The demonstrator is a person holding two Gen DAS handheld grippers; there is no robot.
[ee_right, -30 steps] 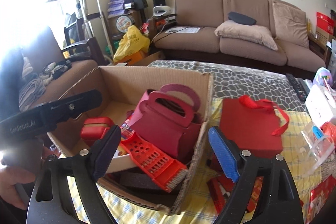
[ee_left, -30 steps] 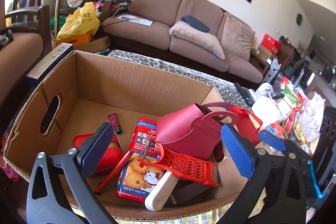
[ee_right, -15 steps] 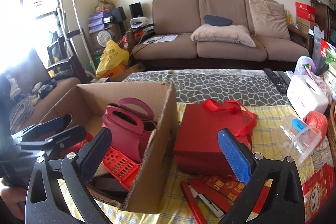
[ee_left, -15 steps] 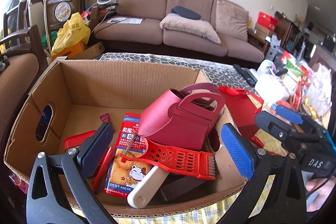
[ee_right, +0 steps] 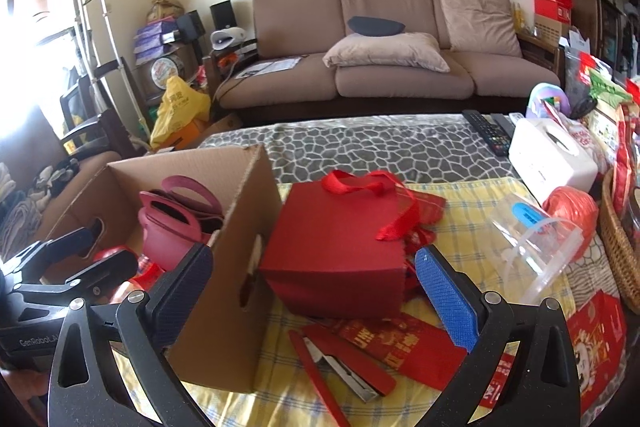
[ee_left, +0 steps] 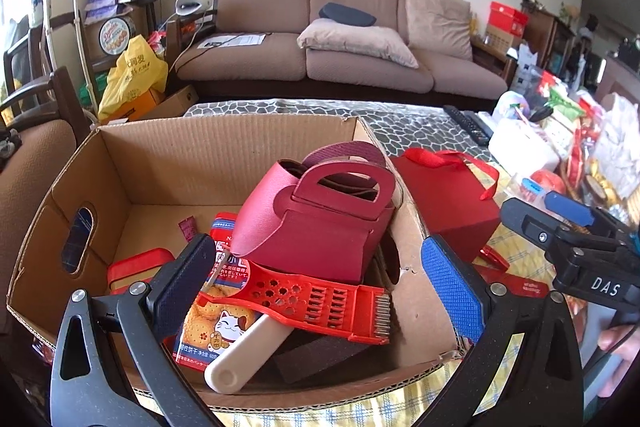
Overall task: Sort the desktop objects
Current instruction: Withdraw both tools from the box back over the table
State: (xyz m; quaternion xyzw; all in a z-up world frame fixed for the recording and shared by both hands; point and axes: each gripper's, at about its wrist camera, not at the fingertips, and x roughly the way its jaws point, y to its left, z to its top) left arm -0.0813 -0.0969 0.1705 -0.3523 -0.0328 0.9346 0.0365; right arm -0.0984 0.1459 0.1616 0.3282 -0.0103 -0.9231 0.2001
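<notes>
A cardboard box [ee_left: 224, 143] [ee_right: 236, 227] stands on the table's left. It holds a dark red handbag [ee_left: 320, 223], a red grater [ee_left: 316, 299], a biscuit packet [ee_left: 216, 323], a white-handled tool [ee_left: 244, 359] and a red tin [ee_left: 136, 267]. My left gripper [ee_left: 316, 287] is open and empty above the box's near edge. My right gripper [ee_right: 316, 295] is open and empty, facing a red gift bag [ee_right: 344, 239] that stands right of the box. A red stapler [ee_right: 340, 367] and red envelopes [ee_right: 404, 351] lie in front of the bag.
A clear plastic container [ee_right: 532, 247], a red string ball [ee_right: 572, 211], a white box [ee_right: 548, 155], remotes [ee_right: 484, 131] and a wicker basket [ee_right: 616, 243] crowd the table's right side. A sofa [ee_right: 380, 67] stands behind the table.
My right gripper has swung right, from over the box to facing the red gift bag and stapler. My left gripper has stayed over the box, its view turned slightly right.
</notes>
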